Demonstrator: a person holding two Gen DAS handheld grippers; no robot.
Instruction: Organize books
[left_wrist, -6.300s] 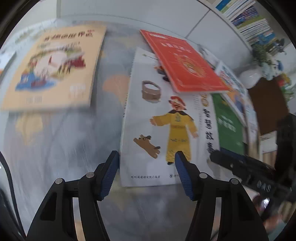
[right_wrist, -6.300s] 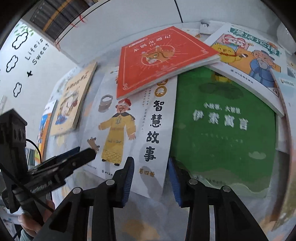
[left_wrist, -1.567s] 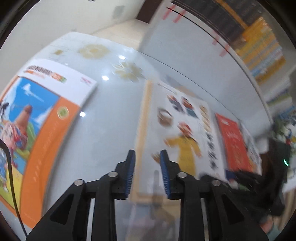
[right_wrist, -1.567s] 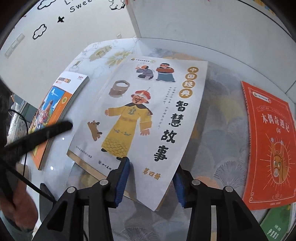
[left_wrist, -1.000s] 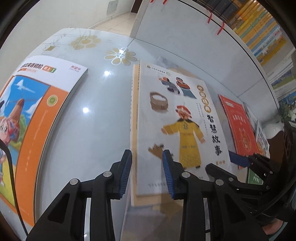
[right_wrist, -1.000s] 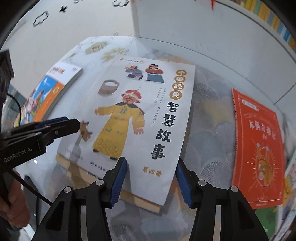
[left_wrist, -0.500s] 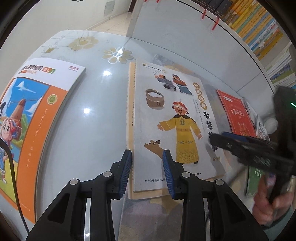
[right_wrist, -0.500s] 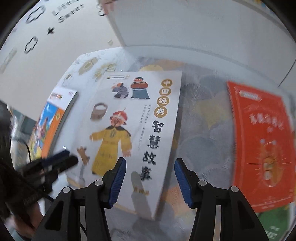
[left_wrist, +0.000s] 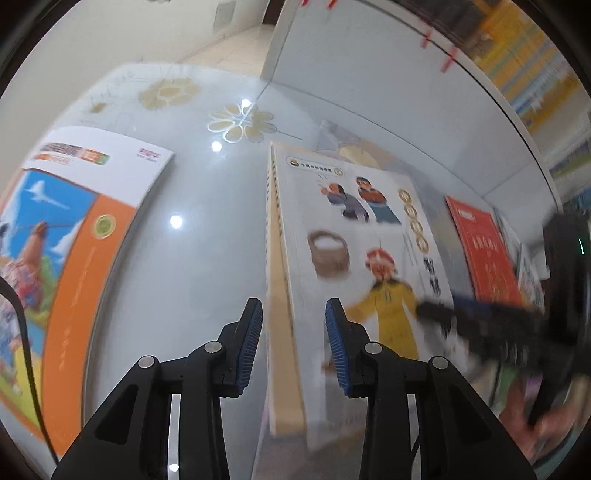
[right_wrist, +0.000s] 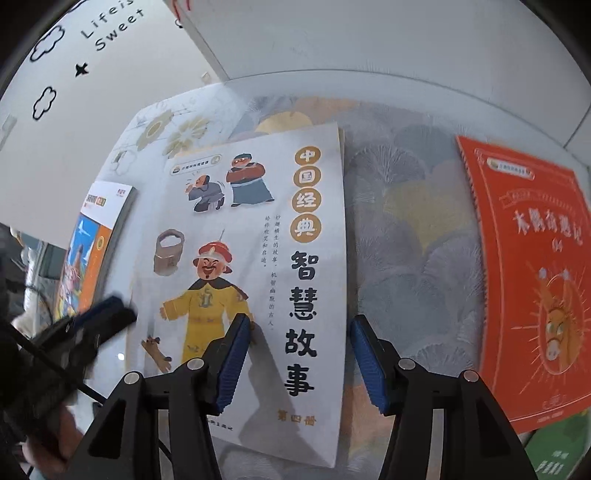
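A white storybook (left_wrist: 369, 240) (right_wrist: 251, 221) with a yellow-robed figure lies flat on a tan book (left_wrist: 277, 295). My left gripper (left_wrist: 293, 332) hovers over the left edge of this stack, its jaws a little apart with nothing pressed between them. My right gripper (right_wrist: 301, 354) hangs over the white book's near right edge. Its jaws are opening, and the pads touch nothing. Each gripper shows blurred in the other's view, the right gripper (left_wrist: 498, 332) and the left gripper (right_wrist: 92, 325).
An orange and blue book (left_wrist: 74, 258) (right_wrist: 92, 236) lies to the left on the glossy table (left_wrist: 177, 277). To the right are a red book (left_wrist: 484, 251) (right_wrist: 535, 277) and a green book (right_wrist: 554, 458). A white panel (left_wrist: 369, 74) stands behind.
The white book, once under the red book in the pile, now lies on the tan book. Over the last second the right gripper swung to its right edge and rolled. The left gripper crept forward.
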